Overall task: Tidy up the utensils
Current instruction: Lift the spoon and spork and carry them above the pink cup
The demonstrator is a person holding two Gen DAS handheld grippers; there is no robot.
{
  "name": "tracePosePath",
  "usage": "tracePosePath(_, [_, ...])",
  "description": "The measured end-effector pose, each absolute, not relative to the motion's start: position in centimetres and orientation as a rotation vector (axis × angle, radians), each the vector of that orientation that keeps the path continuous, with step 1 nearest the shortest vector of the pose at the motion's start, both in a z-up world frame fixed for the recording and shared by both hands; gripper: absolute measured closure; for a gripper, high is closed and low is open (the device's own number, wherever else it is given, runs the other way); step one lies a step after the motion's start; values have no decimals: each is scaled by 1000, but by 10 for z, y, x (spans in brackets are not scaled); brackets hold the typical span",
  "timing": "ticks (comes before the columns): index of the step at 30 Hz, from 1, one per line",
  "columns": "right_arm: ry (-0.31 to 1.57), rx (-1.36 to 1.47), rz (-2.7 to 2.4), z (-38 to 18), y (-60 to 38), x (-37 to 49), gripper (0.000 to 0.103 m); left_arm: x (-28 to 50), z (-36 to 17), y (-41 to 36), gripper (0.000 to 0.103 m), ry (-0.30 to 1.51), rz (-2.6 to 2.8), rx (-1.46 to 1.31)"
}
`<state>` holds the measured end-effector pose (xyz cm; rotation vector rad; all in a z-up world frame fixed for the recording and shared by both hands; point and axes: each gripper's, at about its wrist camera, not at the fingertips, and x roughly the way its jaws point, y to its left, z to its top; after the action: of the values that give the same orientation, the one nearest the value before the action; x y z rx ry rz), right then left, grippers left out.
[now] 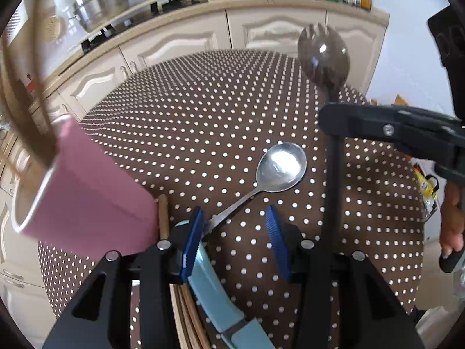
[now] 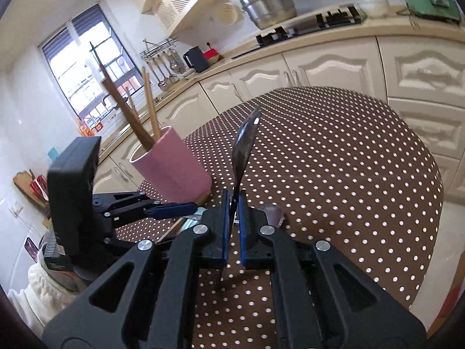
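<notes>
A metal spoon (image 1: 282,171) lies on the dotted tablecloth (image 1: 203,116), its handle running down to the inner side of my left gripper's left pad (image 1: 193,238). My left gripper (image 1: 235,232) stands open just above that handle end, and its pads do not press on it. A pink cup (image 1: 87,192) holding wooden utensils (image 2: 125,107) stands to the left. My right gripper (image 2: 234,200) is shut on the thin handle of a black slotted spoon (image 2: 247,142), holding it upright above the table. From the left wrist the same black slotted spoon (image 1: 322,55) rises at the right.
A light blue utensil (image 1: 209,285) lies across a round wooden board (image 1: 186,305) under my left gripper, with a wooden stick (image 1: 162,215) beside the cup. Kitchen cabinets (image 2: 334,67) and a hob with a steel pot (image 2: 267,3) run behind the table. A person's hand (image 1: 452,218) grips the right tool.
</notes>
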<state>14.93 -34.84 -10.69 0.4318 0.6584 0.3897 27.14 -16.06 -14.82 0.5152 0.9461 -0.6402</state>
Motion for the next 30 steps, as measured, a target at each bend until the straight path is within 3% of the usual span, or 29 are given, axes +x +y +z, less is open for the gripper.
tracePosePath(7, [675,468,400,-113,-361,156,96,298,-152,-178,61,1028,-642,518])
tracePosePath(9, [683,473,402,-114,-362,158,96,304,-151,-180,77,1060,-673,480])
tracePosePath(15, [689,470,404,-112,-363,160,96,304,-155,-181,100,1076,-644,467])
tracePosePath(30, [624,395,384,-83,-344,139,96,237,-89,-151,100,708,-598,230])
